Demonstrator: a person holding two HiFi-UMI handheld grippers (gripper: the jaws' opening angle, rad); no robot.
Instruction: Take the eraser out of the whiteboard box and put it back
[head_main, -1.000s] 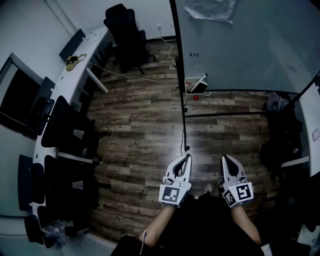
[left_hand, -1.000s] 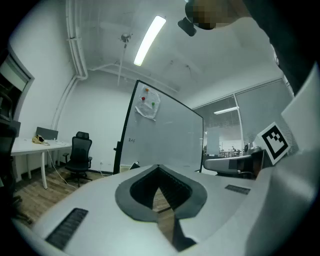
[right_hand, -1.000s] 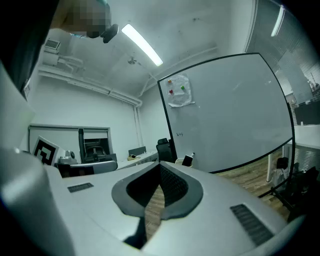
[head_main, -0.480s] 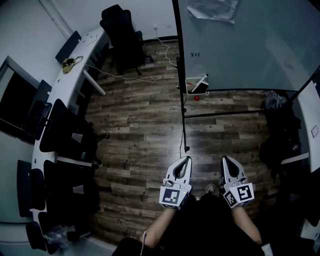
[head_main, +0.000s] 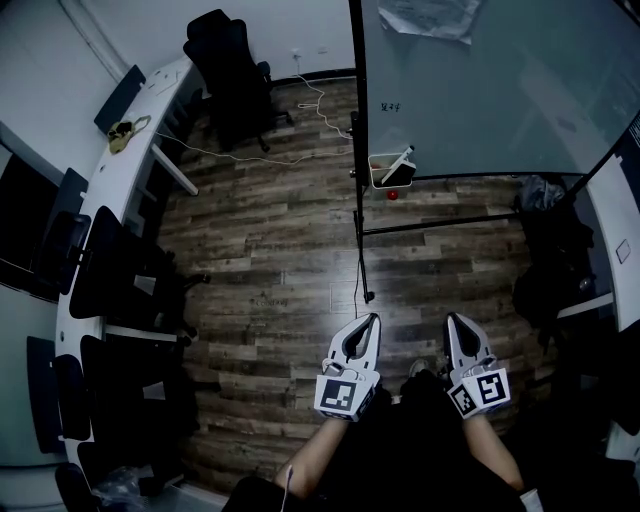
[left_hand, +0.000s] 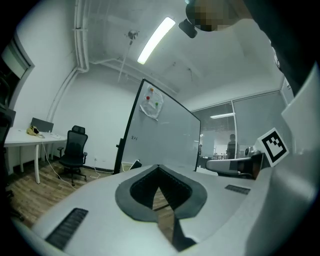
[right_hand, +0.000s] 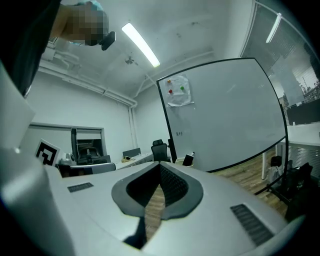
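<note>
The left gripper and the right gripper sit side by side low in the head view, held level over the wood floor and pointing toward the whiteboard. In the left gripper view the left gripper's jaws are pressed together at the tips with nothing between them. In the right gripper view the right gripper's jaws also meet at the tips and hold nothing.

The box hangs at the whiteboard's lower left corner, just beside the stand's upright post. The eraser, a dark block, stands inside the box, well apart from both grippers. The right gripper view shows the box and the eraser small, past the jaw tips, at the whiteboard's bottom edge. A small red thing lies on the floor just below the box.

A sheet of paper is fixed near the whiteboard's top edge. A long white desk runs along the left wall, with a black chair at its far end and a cable trailing across the floor from it toward the whiteboard.
</note>
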